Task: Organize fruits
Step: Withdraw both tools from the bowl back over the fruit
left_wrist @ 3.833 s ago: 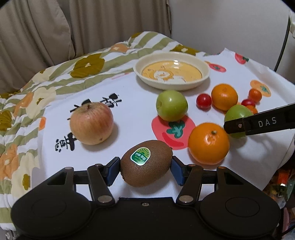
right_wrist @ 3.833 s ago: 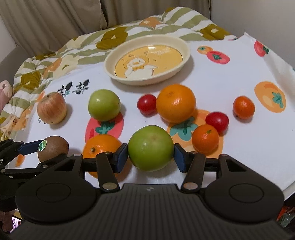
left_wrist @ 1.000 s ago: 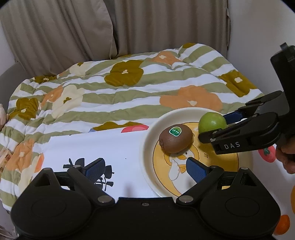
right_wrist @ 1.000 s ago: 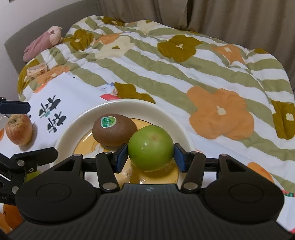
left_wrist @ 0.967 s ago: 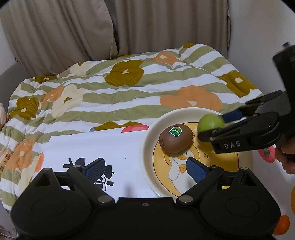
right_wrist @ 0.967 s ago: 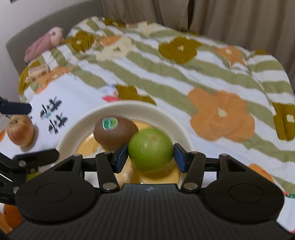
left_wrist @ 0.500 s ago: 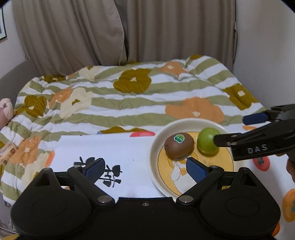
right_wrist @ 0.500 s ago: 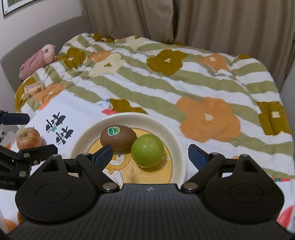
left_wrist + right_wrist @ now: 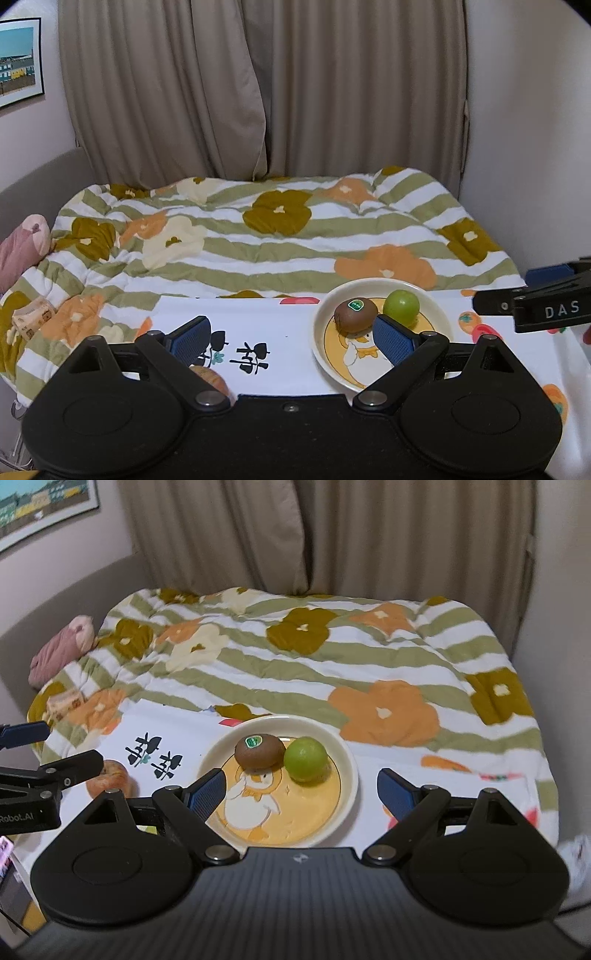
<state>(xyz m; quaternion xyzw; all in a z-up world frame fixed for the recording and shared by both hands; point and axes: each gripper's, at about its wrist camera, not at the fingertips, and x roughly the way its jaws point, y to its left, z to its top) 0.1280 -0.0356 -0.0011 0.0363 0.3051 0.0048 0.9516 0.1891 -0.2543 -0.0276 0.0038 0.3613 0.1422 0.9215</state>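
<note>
A brown kiwi (image 9: 355,314) with a green sticker and a green apple (image 9: 401,307) lie side by side in the cream plate (image 9: 439,317) with a duck picture. They also show in the right wrist view: kiwi (image 9: 259,752), green apple (image 9: 306,759), plate (image 9: 349,771). My left gripper (image 9: 291,338) is open and empty, raised above the white cloth, left of the plate. My right gripper (image 9: 301,795) is open and empty, held back above the plate's near side. A red apple (image 9: 109,778) lies left of the plate, partly hidden behind my left gripper.
The white printed cloth (image 9: 258,332) lies on a flowered striped quilt (image 9: 258,236) on a bed. Curtains hang behind. A pink soft toy (image 9: 61,650) lies at the far left. The right gripper's finger (image 9: 535,306) reaches in from the right edge.
The right gripper opened and let go of the green apple in the plate next to the kiwi. Both grippers have pulled back and risen away from the plate.
</note>
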